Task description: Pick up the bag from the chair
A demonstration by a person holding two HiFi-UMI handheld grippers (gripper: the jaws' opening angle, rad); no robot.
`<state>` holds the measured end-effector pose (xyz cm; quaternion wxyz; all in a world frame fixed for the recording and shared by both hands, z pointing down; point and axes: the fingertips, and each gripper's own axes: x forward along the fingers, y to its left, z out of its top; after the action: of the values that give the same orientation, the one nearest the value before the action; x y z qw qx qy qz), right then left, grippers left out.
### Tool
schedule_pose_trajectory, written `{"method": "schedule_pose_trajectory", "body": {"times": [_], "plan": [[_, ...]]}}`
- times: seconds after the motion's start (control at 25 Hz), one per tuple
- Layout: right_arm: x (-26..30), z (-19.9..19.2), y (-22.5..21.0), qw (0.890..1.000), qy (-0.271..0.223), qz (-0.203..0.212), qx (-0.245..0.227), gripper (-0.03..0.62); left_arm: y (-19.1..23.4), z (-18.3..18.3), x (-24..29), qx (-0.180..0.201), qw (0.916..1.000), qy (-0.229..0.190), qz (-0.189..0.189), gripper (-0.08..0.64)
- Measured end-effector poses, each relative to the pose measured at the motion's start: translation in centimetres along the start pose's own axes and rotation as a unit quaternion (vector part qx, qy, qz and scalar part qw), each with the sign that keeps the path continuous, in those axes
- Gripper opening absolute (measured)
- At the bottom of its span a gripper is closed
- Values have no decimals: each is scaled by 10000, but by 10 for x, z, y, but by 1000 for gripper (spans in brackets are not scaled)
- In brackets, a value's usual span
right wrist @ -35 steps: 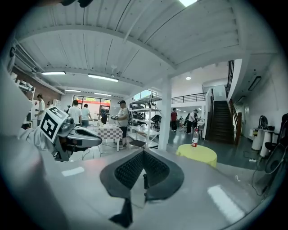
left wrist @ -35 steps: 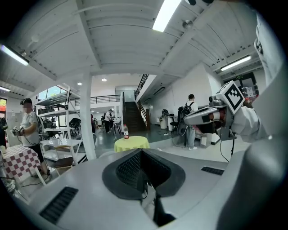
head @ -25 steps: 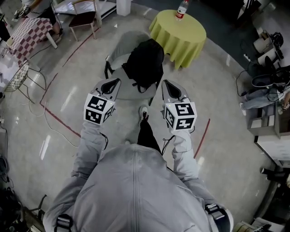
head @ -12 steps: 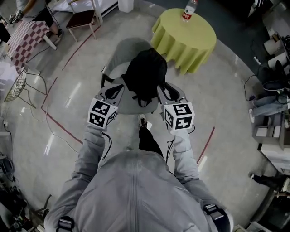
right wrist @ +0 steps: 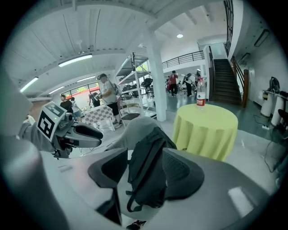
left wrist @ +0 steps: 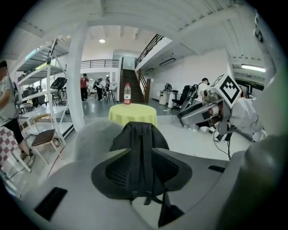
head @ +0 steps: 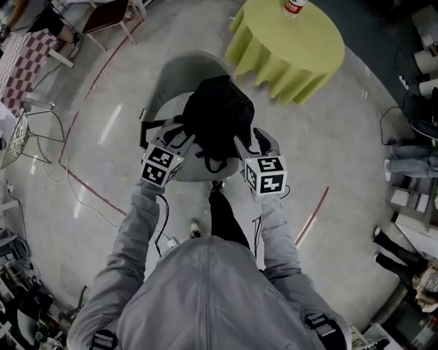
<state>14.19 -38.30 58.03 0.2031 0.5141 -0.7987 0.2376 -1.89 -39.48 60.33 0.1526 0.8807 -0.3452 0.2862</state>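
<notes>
A black backpack (head: 217, 113) stands upright against the back of a grey chair (head: 179, 70), straps toward me. My left gripper (head: 181, 141) is at the bag's left side and my right gripper (head: 256, 140) at its right side, both close to the bag. In the left gripper view the bag (left wrist: 138, 143) shows between the jaws of the left gripper (left wrist: 144, 174), which have just been opening. In the right gripper view the bag (right wrist: 148, 159) shows in the gap of the right gripper (right wrist: 146, 176), also just opening. No pad presses on the bag.
A round table with a yellow-green cloth (head: 291, 48) and a bottle (head: 294, 6) stands just behind the chair to the right. A red line (head: 85, 184) crosses the floor at left. Another chair (head: 109, 14) and a checkered table (head: 24, 58) stand far left. People stand in the background.
Both grippers have moved forward and down from in front of the chair to either side of the backpack. Their jaws, shut a second ago, now stand apart.
</notes>
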Motion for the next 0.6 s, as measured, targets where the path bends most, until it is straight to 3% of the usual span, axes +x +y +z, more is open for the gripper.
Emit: {"method": "schedule_pose_trajectory", "body": {"times": [0.36,0.6], "plan": [[76,-57,-54,9954,897,-6,334,312,71,-57,104,-454,9949,879,-188,222],[112,-87,-73,9894,1353,157,512,334,101,-87,159,-388,9892,1318,-510,270]]}}
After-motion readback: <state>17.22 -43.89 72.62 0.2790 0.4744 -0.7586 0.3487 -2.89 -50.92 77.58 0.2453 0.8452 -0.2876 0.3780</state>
